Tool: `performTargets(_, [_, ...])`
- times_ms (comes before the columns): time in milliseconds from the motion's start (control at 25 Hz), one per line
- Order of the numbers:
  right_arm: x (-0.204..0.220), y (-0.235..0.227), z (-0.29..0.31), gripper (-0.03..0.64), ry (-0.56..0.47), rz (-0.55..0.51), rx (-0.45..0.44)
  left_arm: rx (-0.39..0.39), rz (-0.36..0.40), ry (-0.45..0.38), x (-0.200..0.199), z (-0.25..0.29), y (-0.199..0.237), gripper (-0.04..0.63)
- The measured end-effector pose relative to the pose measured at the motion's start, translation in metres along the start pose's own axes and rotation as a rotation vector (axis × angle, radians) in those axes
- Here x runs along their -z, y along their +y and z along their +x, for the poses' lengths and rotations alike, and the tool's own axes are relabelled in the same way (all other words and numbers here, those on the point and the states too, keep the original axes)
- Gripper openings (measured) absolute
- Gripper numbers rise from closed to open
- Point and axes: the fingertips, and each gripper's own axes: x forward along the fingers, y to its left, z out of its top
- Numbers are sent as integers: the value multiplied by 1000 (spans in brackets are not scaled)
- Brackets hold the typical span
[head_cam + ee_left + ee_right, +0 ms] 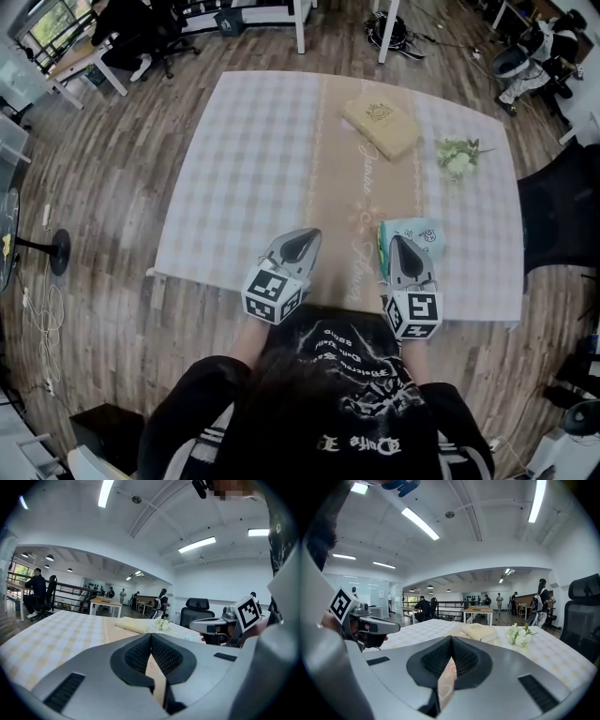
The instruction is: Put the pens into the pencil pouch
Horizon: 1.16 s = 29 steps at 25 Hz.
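Note:
My left gripper (302, 238) hangs over the table's near edge, jaws shut together with nothing between them (151, 638). My right gripper (401, 244) is beside it, also shut and empty (451, 640), above a light-blue printed pouch (419, 228) that it partly hides. In each gripper view the other gripper shows at the side: the right gripper (214, 626) and the left gripper (375, 625). A cream padded pouch-like case (380, 125) lies at the table's far side on the beige runner (344, 178). I see no pens in any view.
The table (244, 178) has a pale checked cloth. A small bunch of white flowers (457, 156) lies at the far right. A black office chair (562, 211) stands right of the table. Desks, chairs and people are farther off in the room.

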Motion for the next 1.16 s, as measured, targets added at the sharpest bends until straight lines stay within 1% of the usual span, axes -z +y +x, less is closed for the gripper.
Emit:
performTargets(560, [3,2,6,8,22,-36,16,7,12,8,2,4,5,20])
performTargets(760, [0,16,10,8,32,-50,16,14,12,14,1,-4,15,20])
performTargets(960, [7,7,7,8,42,-59,9,16,18,13,2,5,6,20])
performTargets(1160, [6,13,8,8,52,-77,-2,13,12,21,3,1,6,20])
